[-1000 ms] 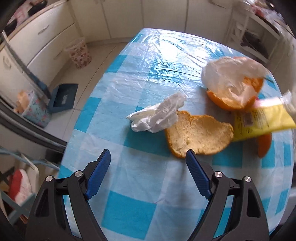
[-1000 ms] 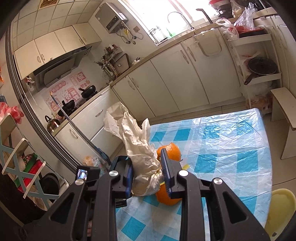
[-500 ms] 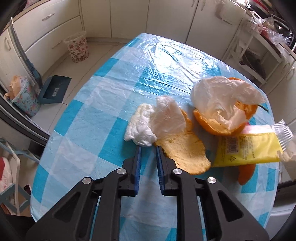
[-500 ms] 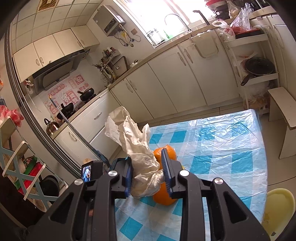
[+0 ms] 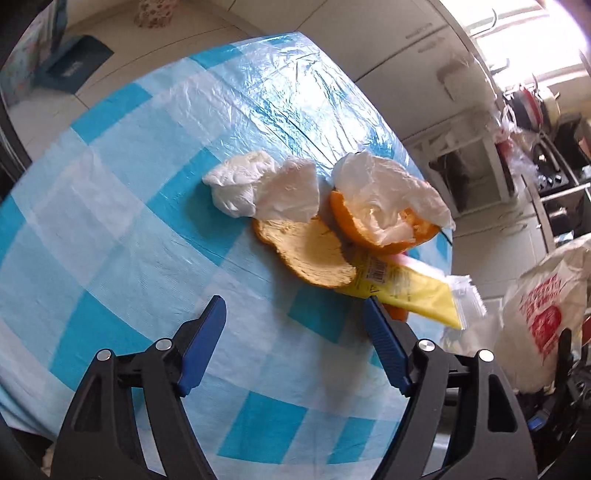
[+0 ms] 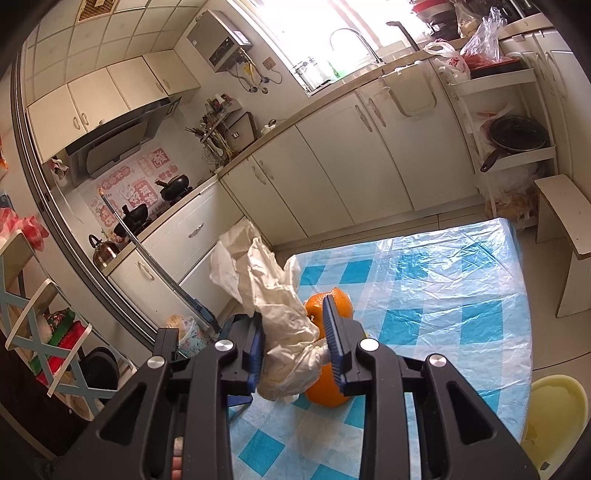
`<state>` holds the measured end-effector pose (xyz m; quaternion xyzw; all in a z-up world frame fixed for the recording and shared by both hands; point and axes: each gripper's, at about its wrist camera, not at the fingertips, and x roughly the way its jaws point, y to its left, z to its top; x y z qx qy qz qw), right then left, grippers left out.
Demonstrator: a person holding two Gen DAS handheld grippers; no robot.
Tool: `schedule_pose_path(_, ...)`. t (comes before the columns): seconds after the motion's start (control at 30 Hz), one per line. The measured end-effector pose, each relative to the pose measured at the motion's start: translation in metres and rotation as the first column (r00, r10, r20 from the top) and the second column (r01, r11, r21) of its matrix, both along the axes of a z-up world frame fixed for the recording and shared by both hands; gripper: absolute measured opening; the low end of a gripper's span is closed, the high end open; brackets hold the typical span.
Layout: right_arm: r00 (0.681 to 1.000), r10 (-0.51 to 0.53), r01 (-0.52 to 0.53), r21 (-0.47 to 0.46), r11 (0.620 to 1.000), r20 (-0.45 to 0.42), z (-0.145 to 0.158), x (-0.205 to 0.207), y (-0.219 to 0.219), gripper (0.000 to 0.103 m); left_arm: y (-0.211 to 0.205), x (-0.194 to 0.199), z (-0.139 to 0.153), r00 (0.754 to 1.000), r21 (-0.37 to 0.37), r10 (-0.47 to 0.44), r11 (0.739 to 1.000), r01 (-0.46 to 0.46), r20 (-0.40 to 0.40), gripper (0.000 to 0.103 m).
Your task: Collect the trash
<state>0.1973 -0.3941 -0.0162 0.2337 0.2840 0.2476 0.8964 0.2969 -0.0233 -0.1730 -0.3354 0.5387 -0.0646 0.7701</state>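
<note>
In the left wrist view, trash lies on the blue checked tablecloth (image 5: 110, 206): a crumpled white tissue (image 5: 258, 188), a flat piece of orange peel (image 5: 310, 254), a cupped orange peel (image 5: 388, 236) with white plastic in it, and a yellow wrapper (image 5: 410, 288). My left gripper (image 5: 295, 328) is open and empty, above the cloth just short of the flat peel. My right gripper (image 6: 295, 328) is shut on a crumpled white plastic bag (image 6: 273, 295). Orange peel (image 6: 332, 306) shows behind it.
A white plastic bag with red print (image 5: 543, 314) hangs at the right of the left wrist view. White kitchen cabinets (image 6: 351, 158) line the far walls. A pale yellow stool (image 6: 554, 417) and a white bench (image 6: 565, 221) stand beside the table. A flowered bin (image 5: 155, 11) stands on the floor.
My left gripper was open, shut half a second ago, and is open again now; it has swung right, toward the peel and wrapper. My right gripper keeps its hold on the bag.
</note>
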Motion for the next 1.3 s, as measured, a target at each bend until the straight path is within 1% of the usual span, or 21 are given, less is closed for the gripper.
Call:
schedule_pose_path(0.1,1.0,0.001,-0.001,0.003,1.0,0.001,0.001,0.0,0.0,0.032,0.003,0.001,-0.009,0.997,-0.131,0.075,0.988,-0.076,-0.016,0.073)
schedule_pose_path(0.13,1.0,0.003,-0.003,0.001,1.0,0.002,0.001,-0.001,0.001,0.032,0.004,0.002,-0.014,0.992,-0.196,0.119,0.973,-0.123,-0.033,0.073)
schedule_pose_path(0.17,1.0,0.006,-0.006,0.0,1.0,0.003,0.001,-0.001,0.001,0.032,0.002,0.004,-0.017,0.988,-0.233,0.146,0.96,-0.153,-0.044,0.073)
schedule_pose_path(0.2,1.0,0.007,-0.007,0.0,1.0,0.003,0.001,-0.001,0.001,0.032,0.001,0.006,-0.021,0.983,-0.265,0.177,0.946,-0.185,-0.055,0.073)
schedule_pose_path(0.33,1.0,0.007,-0.007,0.008,1.0,0.004,0.001,-0.001,-0.001,0.032,-0.002,0.01,-0.031,0.959,-0.339,0.269,0.897,-0.285,-0.093,0.073)
schedule_pose_path(0.37,1.0,0.008,-0.008,0.012,1.0,0.005,0.002,-0.001,-0.001,0.032,-0.003,0.011,-0.035,0.953,-0.359,0.284,0.883,-0.303,-0.107,0.069)
schedule_pose_path(0.4,1.0,0.008,-0.008,0.013,1.0,0.007,0.002,-0.001,-0.002,0.032,-0.003,0.013,-0.039,0.948,-0.377,0.292,0.87,-0.317,-0.123,0.061)
schedule_pose_path(0.43,1.0,0.008,-0.008,0.014,1.0,0.008,0.003,-0.001,-0.002,0.032,-0.001,0.015,-0.043,0.942,-0.401,0.301,0.852,-0.336,-0.148,0.057)
schedule_pose_path(0.47,1.0,0.009,-0.009,0.016,1.0,0.01,0.003,-0.002,-0.002,0.032,-0.001,0.016,-0.049,0.937,-0.417,0.305,0.839,-0.35,-0.172,0.045)
schedule_pose_path(0.5,1.0,0.009,-0.009,0.017,1.0,0.011,0.003,-0.002,-0.003,0.032,-0.003,0.02,-0.053,0.935,-0.422,0.303,0.834,-0.355,-0.186,0.029)
schedule_pose_path(0.53,1.0,0.009,-0.009,0.018,1.0,0.012,0.003,-0.002,-0.004,0.032,-0.003,0.02,-0.058,0.932,-0.423,0.299,0.832,-0.36,-0.204,0.022)
schedule_pose_path(0.57,1.0,0.008,-0.008,0.017,1.0,0.012,0.003,-0.002,-0.004,0.032,-0.003,0.019,-0.063,0.929,-0.415,0.3,0.833,-0.365,-0.215,0.013)
schedule_pose_path(0.6,1.0,0.007,-0.007,0.016,1.0,0.012,0.003,-0.001,-0.005,0.032,-0.001,0.017,-0.066,0.93,-0.406,0.298,0.839,-0.362,-0.214,0.007)
schedule_pose_path(0.73,1.0,0.001,-0.001,0.011,1.0,0.012,0.003,-0.002,-0.008,0.032,-0.005,0.011,-0.059,0.942,-0.338,0.274,0.883,-0.325,-0.192,0.006)
schedule_pose_path(0.87,1.0,-0.012,0.012,0.007,1.0,0.015,0.004,-0.004,-0.011,0.032,-0.005,-0.005,-0.037,0.965,-0.246,0.22,0.937,-0.25,-0.142,0.005)
schedule_pose_path(0.97,1.0,-0.029,0.028,0.001,1.0,0.012,0.005,-0.005,-0.014,0.032,-0.007,-0.016,-0.014,0.984,-0.144,0.16,0.975,-0.171,-0.084,0.005)
schedule_pose_path(1.0,0.999,-0.035,0.035,-0.003,0.999,0.011,0.005,-0.006,-0.015,0.032,-0.007,-0.021,-0.006,0.988,-0.114,0.142,0.982,-0.149,-0.066,0.005)
schedule_pose_path(1.03,0.999,-0.041,0.041,-0.006,0.999,0.009,0.004,-0.007,-0.016,0.032,-0.01,-0.025,0.005,0.993,-0.058,0.113,0.992,-0.115,-0.035,0.005)
schedule_pose_path(1.1,0.998,-0.064,0.064,-0.012,0.998,0.002,0.004,-0.008,-0.02,0.032,-0.018,-0.033,0.023,0.998,0.013,0.067,0.998,-0.067,0.013,0.005)
schedule_pose_path(1.17,0.996,-0.09,0.09,-0.013,0.996,-0.007,0.003,-0.009,-0.025,0.032,-0.031,-0.042,0.044,0.998,0.088,0.011,0.996,-0.017,0.067,0.005)
schedule_pose_path(1.3,0.985,-0.168,0.168,-0.009,0.986,-0.031,-0.001,-0.011,-0.045,0.03,-0.063,-0.063,0.083,0.98,0.211,-0.106,0.975,0.069,0.17,0.005)
